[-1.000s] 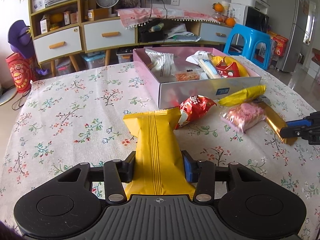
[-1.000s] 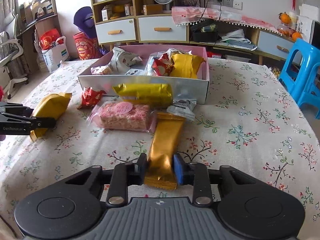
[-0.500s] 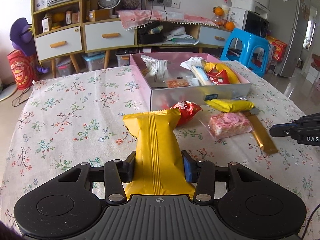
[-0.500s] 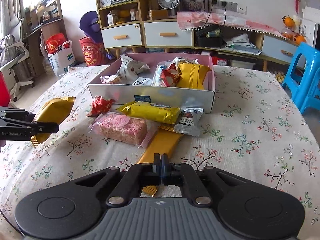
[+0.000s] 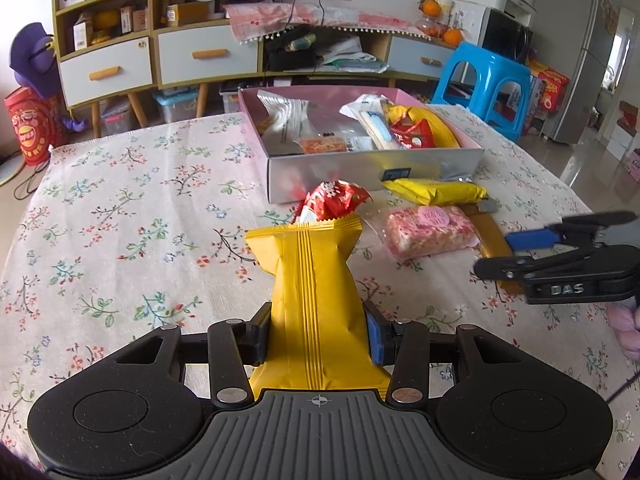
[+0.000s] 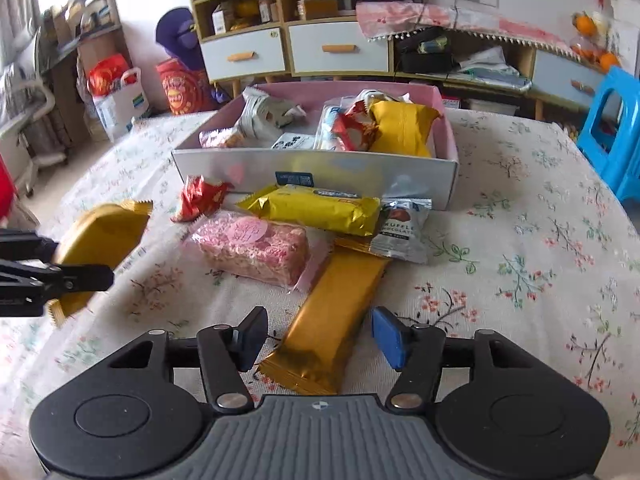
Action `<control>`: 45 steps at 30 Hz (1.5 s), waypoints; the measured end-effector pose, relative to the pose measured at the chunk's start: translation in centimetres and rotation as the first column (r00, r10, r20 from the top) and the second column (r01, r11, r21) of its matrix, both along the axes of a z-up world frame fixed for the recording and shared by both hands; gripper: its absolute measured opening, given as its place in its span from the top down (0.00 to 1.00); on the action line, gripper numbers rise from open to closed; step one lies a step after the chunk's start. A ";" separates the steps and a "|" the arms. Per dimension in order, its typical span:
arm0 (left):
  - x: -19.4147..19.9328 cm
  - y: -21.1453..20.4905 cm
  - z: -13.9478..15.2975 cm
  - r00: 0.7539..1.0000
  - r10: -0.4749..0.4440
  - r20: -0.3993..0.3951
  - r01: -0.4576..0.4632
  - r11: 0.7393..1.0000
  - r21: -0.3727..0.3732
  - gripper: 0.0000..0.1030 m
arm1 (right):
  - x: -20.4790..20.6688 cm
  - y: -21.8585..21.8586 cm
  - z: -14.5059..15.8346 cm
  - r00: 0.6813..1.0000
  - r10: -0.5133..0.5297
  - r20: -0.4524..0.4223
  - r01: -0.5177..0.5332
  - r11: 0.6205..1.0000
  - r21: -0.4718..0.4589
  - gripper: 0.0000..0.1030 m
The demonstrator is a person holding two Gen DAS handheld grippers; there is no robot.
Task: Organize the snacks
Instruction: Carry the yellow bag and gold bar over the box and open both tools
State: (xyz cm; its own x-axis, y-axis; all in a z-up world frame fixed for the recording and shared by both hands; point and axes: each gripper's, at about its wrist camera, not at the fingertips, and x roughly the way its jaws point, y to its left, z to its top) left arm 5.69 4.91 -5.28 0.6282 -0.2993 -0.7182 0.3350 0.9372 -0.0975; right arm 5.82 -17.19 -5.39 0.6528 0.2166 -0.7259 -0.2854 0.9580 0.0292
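Left wrist view. The left gripper (image 5: 316, 332) pinches a yellow snack pouch (image 5: 310, 280) at its waist, both pads pressed against the wrapper. The pouch's long axis runs straight away from the camera along the fingers; its crimped far end points toward the box and stands clear of the flowered tablecloth (image 5: 120, 200). Just beyond that end lies a red wrapped candy (image 5: 334, 200), near the front wall of the pink-lined box (image 5: 320, 176), which already holds several packets. To the right of the candy, a yellow flat packet (image 5: 434, 192) lies with its long axis parallel to the box's front wall, and a pink rice-crisp bar (image 5: 432, 230) lies just in front of it. At the right edge the right gripper (image 5: 494, 256) hangs over the near end of a gold bar (image 5: 490, 236).

Right wrist view. At the left edge the left gripper's fingers (image 6: 72, 276) hold the yellow snack pouch (image 6: 100, 236) above the cloth, well apart from the box (image 6: 316, 172). In the centre the gold bar (image 6: 336, 312) lies flat on the tablecloth (image 6: 520, 240); its long axis runs from the near left up to the far right, where its end is tucked under a silver chocolate packet (image 6: 404, 232). The right gripper (image 6: 320, 340) is opening: its jaws stand spread on either side of the bar's near end, and neither pad touches the wrapper.
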 end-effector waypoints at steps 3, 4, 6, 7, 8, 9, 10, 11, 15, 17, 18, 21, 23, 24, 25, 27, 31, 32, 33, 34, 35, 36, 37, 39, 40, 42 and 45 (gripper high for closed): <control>-0.1 -0.1 -0.1 1.000 -0.002 -0.005 0.002 1.000 0.004 0.59 | 0.2 0.4 0.2 1.000 0.012 0.005 -0.012 1.000 -0.011 0.77; -0.2 -0.1 -0.1 1.000 -0.002 -0.006 0.002 1.000 0.004 0.59 | 0.2 0.4 0.3 1.000 0.011 0.002 -0.011 1.000 -0.016 0.79; -0.2 -0.1 0.0 1.000 0.001 -0.007 -0.001 1.000 0.001 0.59 | 0.3 0.4 0.4 1.000 0.014 0.000 -0.014 1.000 -0.023 0.81; -0.2 0.0 0.1 1.000 0.003 -0.007 -0.003 1.000 -0.001 0.59 | 0.3 0.3 0.4 1.000 0.014 -0.003 -0.014 1.000 -0.024 0.82; -0.2 0.0 0.2 1.000 0.005 -0.007 -0.005 1.000 -0.005 0.59 | 0.2 0.2 0.5 1.000 0.013 -0.009 -0.014 1.000 -0.022 0.82; -0.2 0.0 0.3 1.000 0.006 -0.007 -0.006 1.000 -0.011 0.59 | 0.2 0.2 0.6 1.000 0.011 -0.017 -0.012 1.000 -0.015 0.82; -0.2 0.0 0.4 1.000 0.007 -0.006 -0.007 1.000 -0.016 0.59 | 0.1 0.0 0.8 1.000 0.009 -0.025 -0.009 1.000 -0.004 0.82; -0.3 0.0 0.5 1.000 0.007 -0.004 -0.008 1.000 -0.019 0.59 | 0.0 -0.2 1.0 0.999 0.008 -0.031 -0.007 1.000 0.009 0.82; -0.3 -0.1 0.9 1.000 0.007 0.002 -0.007 1.000 -0.023 0.59 | -0.8 -0.5 2.0 1.000 0.013 -0.028 -0.012 0.999 0.039 0.82; -0.4 -0.1 1.2 1.000 0.006 0.006 -0.006 1.000 -0.028 0.59 | -1.1 -0.7 2.6 1.000 0.016 -0.024 -0.015 0.998 0.054 0.82; -0.4 -0.1 1.3 1.000 0.007 0.009 -0.006 1.000 -0.030 0.59 | -1.3 -0.8 2.9 1.000 0.016 -0.021 -0.015 0.998 0.060 0.82; -0.5 -0.1 1.8 1.000 0.010 0.019 -0.010 0.999 -0.037 0.59 | -1.5 -1.0 3.7 1.000 0.011 -0.013 -0.010 0.997 0.076 0.82; -0.5 -0.1 2.1 1.000 0.015 0.026 -0.013 0.999 -0.044 0.59 | -1.6 -1.2 4.2 1.000 0.005 -0.006 -0.005 0.996 0.090 0.82; -0.5 0.0 2.3 0.999 0.018 0.029 -0.017 0.999 -0.046 0.59 | -1.6 -1.3 4.4 1.000 0.001 -0.003 -0.001 0.995 0.100 0.82; -0.5 0.0 2.4 0.999 0.023 0.032 -0.021 0.999 -0.049 0.59 | -1.5 -1.4 4.7 1.000 -0.003 0.000 0.003 0.994 0.108 0.82; -0.4 0.1 2.7 0.999 0.030 0.036 -0.027 0.998 -0.057 0.59 | -1.4 -1.6 5.1 1.000 -0.012 0.007 0.011 0.992 0.122 0.82; 0.0 0.0 3.4 0.998 0.042 0.050 -0.038 0.997 -0.073 0.59 | -0.7 -1.9 5.9 0.999 -0.031 0.024 0.027 0.989 0.144 0.82; 0.2 0.0 3.6 0.998 0.047 0.050 -0.043 0.996 -0.078 0.59 | -0.4 -1.9 6.1 0.999 -0.037 0.028 0.032 0.988 0.150 0.82; 0.5 -0.1 3.7 0.998 0.049 0.051 -0.045 0.995 -0.084 0.59 | -0.1 -1.9 6.3 0.999 -0.043 0.032 0.038 0.987 0.157 0.82; 0.7 -0.2 3.8 0.997 0.053 0.052 -0.048 0.995 -0.090 0.59 | 0.2 -1.9 6.5 0.998 -0.048 0.037 0.042 0.986 0.162 0.82; 1.0 -0.4 3.9 0.997 0.058 0.053 -0.053 0.994 -0.095 0.59 | 0.7 -1.8 6.7 0.998 -0.053 0.042 0.046 0.985 0.166 0.82; 1.3 -0.5 4.0 0.997 0.063 0.053 -0.058 0.993 -0.102 0.59 | 1.0 -1.7 6.8 0.997 -0.057 0.047 0.049 0.984 0.170 0.82; 1.6 -0.6 4.1 0.996 0.068 0.051 -0.062 0.992 -0.111 0.59 | 1.4 -1.7 7.0 0.997 -0.062 0.051 0.052 0.983 0.175 0.82; 2.2 -0.7 4.2 0.996 0.075 0.051 -0.068 0.990 -0.128 0.59 | 2.3 -1.4 7.3 0.996 -0.069 0.057 0.057 0.980 0.189 0.82; 2.5 -0.8 4.2 0.996 0.079 0.052 -0.071 0.989 -0.133 0.59 | 2.7 -1.3 7.3 0.996 -0.070 0.059 0.057 0.979 0.194 0.82; 3.1 -1.1 4.3 0.995 0.088 0.053 -0.079 0.987 -0.142 0.59 | 3.6 -0.8 7.5 0.996 -0.071 0.061 0.058 0.978 0.200 0.82; 4.2 -1.2 4.7 0.993 0.104 0.054 -0.094 0.982 -0.165 0.59 | 5.0 0.0 7.7 0.996 -0.063 0.058 0.049 0.975 0.216 0.82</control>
